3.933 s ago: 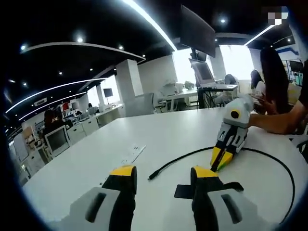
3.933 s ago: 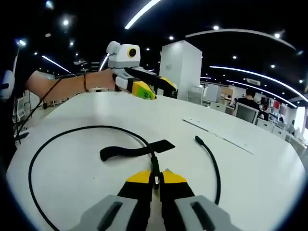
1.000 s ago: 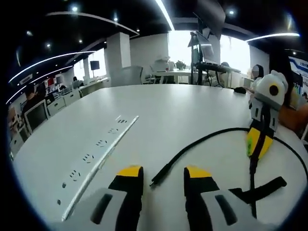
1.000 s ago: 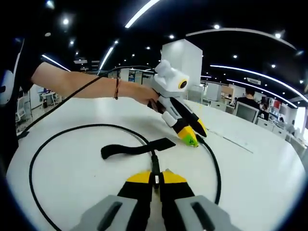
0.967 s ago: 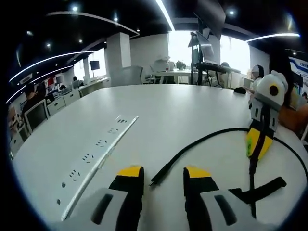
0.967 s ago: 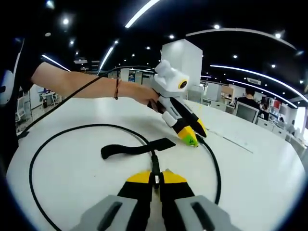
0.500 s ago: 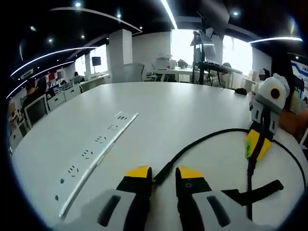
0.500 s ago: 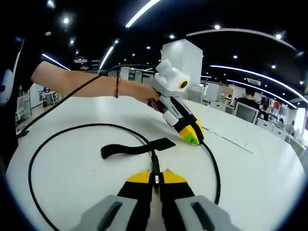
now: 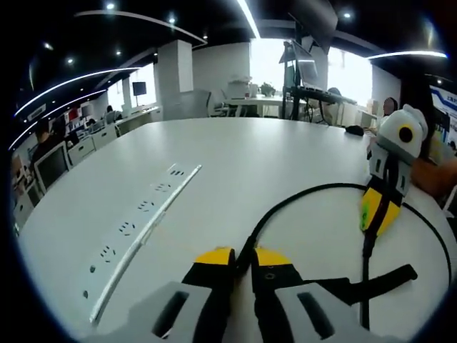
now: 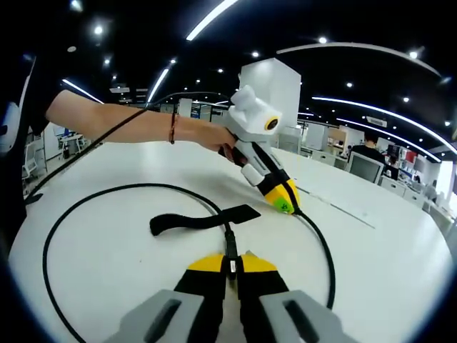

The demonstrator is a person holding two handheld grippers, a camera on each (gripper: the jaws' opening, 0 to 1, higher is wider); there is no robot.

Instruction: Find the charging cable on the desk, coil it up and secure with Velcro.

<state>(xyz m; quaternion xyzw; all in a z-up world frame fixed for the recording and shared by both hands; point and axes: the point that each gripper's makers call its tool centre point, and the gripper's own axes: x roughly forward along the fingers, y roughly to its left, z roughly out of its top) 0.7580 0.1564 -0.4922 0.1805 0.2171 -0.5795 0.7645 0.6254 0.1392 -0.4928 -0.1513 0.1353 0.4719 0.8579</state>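
Looping cable [image 10: 86, 204], ends toward jaws

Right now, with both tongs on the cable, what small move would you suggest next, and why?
Probably bring the left tongs, shut on the free end of the charging cable, over toward the right tongs, which pinch the cable beside the Velcro strap. The cable lies in one wide, open loop on the desk, so this would start the coil.

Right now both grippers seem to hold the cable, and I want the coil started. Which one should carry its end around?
Probably the left gripper: it holds the cable near its free end, while the right gripper pins the part by the strap.
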